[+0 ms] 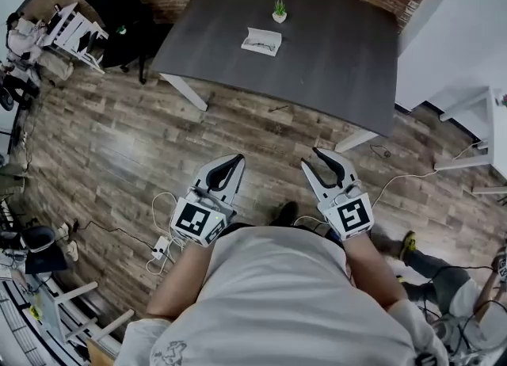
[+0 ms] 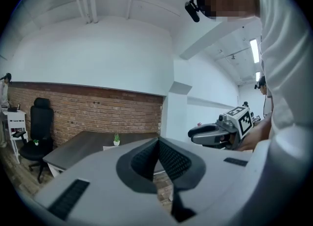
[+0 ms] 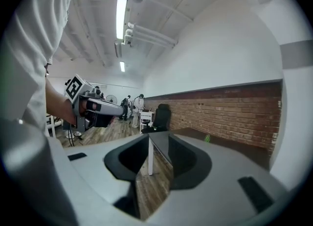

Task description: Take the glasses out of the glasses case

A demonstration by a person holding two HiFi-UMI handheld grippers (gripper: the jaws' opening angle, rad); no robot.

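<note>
Our shirt (image 1: 269,293) fills the bottom of the head view. Ahead of it we hold both tools over the floor (image 1: 119,142): the left gripper (image 1: 235,160) pressed together, the right gripper (image 1: 310,158) spread with nothing between its jaws. The case (image 1: 261,41) lies on the table (image 1: 341,63), well apart from us, near a plant (image 1: 280,10).

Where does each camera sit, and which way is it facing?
Head view: on the person's head, facing steeply down at floor and table; shows torso, forearms, left gripper, right gripper.
Left gripper view: on the left gripper, facing along its closed jaws toward table and brick wall; shows the shirt.
Right gripper view: on the right gripper, facing along its parted jaws toward the table; shows a forearm.
Shared: all three see the table and potted plant.
</note>
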